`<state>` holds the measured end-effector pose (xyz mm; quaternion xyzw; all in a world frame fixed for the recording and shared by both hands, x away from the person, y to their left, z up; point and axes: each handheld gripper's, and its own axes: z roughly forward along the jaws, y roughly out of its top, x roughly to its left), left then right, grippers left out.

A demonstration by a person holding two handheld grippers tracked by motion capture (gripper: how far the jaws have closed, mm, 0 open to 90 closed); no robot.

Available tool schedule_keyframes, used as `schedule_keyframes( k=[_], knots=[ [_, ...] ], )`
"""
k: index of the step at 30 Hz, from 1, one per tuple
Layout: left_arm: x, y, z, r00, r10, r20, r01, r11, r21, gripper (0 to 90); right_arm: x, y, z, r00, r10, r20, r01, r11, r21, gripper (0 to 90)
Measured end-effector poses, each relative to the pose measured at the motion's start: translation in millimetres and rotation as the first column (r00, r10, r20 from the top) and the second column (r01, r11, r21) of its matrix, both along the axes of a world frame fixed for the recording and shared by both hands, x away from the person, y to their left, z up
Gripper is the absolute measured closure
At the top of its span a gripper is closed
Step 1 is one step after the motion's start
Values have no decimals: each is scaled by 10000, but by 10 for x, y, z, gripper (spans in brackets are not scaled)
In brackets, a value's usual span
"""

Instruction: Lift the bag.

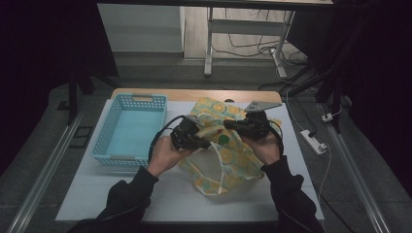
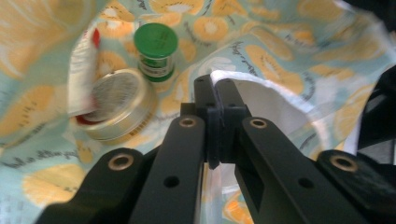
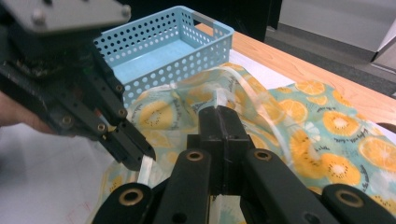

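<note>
Lying lengthwise toward table's far edge: bag (image 1: 228, 150)

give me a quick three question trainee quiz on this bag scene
1. True or false: both tongs are shut on the bag's rim.
2. What colour is the lid of the small jar inside the bag? A red B green C blue
3. What lies left of the bag on the table?

Key:
1. True: left tongs and right tongs pinch the fruit-print bag.
2. B: the jar beside a round tin.
3. The blue basket.
</note>
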<state>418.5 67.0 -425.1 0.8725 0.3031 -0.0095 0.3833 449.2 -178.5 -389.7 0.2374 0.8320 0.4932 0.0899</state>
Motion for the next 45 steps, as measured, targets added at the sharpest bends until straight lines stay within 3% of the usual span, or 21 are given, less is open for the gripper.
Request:
schedule_keyframes(
  k=[8, 14, 25, 29, 38, 45],
  knots=[
    [73, 76, 209, 10000, 10, 71, -9, 9997, -227, 892, 3, 70, 74, 9998, 177, -50, -177, 9998, -51, 900],
    [149, 185, 362, 9999, 110, -118, -120, 9959, -897, 892, -21, 107, 178, 9994, 336, 59, -336, 9994, -39, 900],
    [212, 258, 734, 9995, 153, 268, -128, 9960, -879, 892, -38, 152, 372, 9989, 384, 283, -387, 9992, 85, 900],
    [239, 286, 841, 9995, 147, 283, -114, 9933, -1146, 892, -49, 171, 468, 9982, 459, 395, -463, 9989, 91, 900],
    [264, 307, 1071, 9985, 208, 515, -144, 9926, -1203, 892, -40, 193, 683, 9970, 442, 630, -441, 9990, -27, 900],
    [283, 372, 1243, 9972, 285, 687, -181, 9889, -1477, 892, -48, 213, 842, 9953, 464, 846, -465, 9989, -7, 900]
  ],
)
